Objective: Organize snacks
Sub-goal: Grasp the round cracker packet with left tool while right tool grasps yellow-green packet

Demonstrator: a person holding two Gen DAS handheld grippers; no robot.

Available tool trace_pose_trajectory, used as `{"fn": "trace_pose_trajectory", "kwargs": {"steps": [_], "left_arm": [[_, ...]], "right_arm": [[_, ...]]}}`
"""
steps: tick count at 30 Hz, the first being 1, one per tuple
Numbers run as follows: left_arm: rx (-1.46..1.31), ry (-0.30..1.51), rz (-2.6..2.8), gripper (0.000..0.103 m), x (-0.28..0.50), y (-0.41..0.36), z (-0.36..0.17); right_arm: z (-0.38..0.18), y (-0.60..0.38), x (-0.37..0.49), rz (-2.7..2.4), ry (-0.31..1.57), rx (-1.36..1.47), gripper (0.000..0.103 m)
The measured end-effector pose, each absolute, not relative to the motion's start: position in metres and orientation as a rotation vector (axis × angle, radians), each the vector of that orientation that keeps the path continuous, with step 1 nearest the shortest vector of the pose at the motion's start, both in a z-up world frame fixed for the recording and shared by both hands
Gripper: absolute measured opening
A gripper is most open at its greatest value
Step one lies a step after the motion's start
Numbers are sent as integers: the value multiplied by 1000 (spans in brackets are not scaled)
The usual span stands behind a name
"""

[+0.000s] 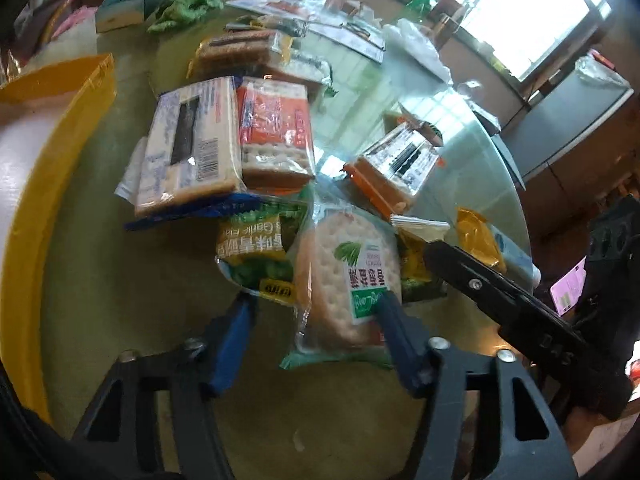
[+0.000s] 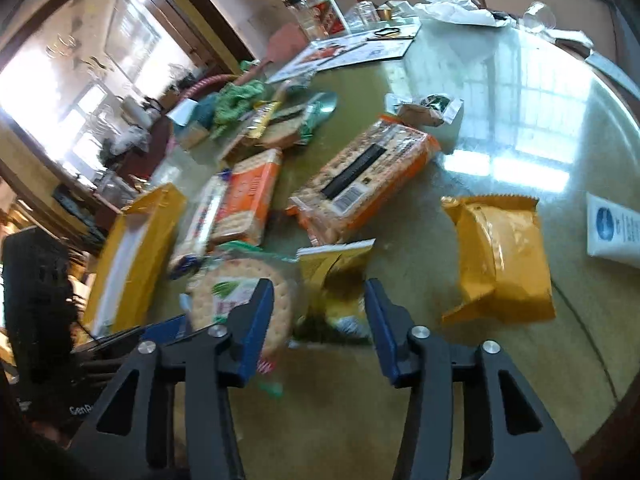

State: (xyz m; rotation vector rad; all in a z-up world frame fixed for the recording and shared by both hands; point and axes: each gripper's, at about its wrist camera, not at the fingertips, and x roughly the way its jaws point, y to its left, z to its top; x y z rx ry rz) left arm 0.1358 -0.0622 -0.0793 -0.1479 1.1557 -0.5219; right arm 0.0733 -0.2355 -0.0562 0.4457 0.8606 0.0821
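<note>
Snack packs lie on a round glass table (image 1: 120, 272). My left gripper (image 1: 316, 312) is open around a round cracker pack (image 1: 352, 272), its fingers on either side of the pack's near end. A green garlic snack bag (image 1: 256, 252) lies to its left. My right gripper (image 2: 318, 300) is open around a small yellow-green snack bag (image 2: 332, 276); the round cracker pack (image 2: 240, 296) lies beside its left finger. An orange cracker pack (image 2: 360, 184) and an orange-yellow bag (image 2: 500, 256) lie farther off. The right gripper also shows in the left wrist view (image 1: 432, 252).
A yellow box (image 1: 60, 184) stands at the left; it also shows in the right wrist view (image 2: 136, 248). Blue-white (image 1: 188, 144) and orange-white (image 1: 276, 132) cracker packs lie behind. A green cloth (image 1: 184, 8), papers and bottles sit at the far side. A white tube (image 2: 612, 228) lies right.
</note>
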Motion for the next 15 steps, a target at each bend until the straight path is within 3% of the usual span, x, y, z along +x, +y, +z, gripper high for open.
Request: {"fn": "trace_pose_trajectory", "kwargs": {"steps": [1, 2, 3, 8, 13, 15], "left_arm": [[-162, 1160, -542, 46, 135, -61, -78], [-185, 1166, -564, 36, 133, -59, -77], [-201, 1164, -577, 31, 128, -55, -76], [-236, 1172, -625, 22, 95, -28, -70], [-228, 1168, -643, 25, 60, 1, -71], [-205, 1143, -629, 38, 51, 6, -72]], "right_arm": [[-58, -235, 75, 74, 867, 441, 44], [-61, -235, 77, 73, 880, 436, 35], [-64, -235, 77, 71, 886, 437, 35], [-64, -237, 57, 76, 870, 454, 31], [-66, -231, 27, 76, 864, 432, 28], [-67, -226, 19, 76, 861, 423, 28]]}}
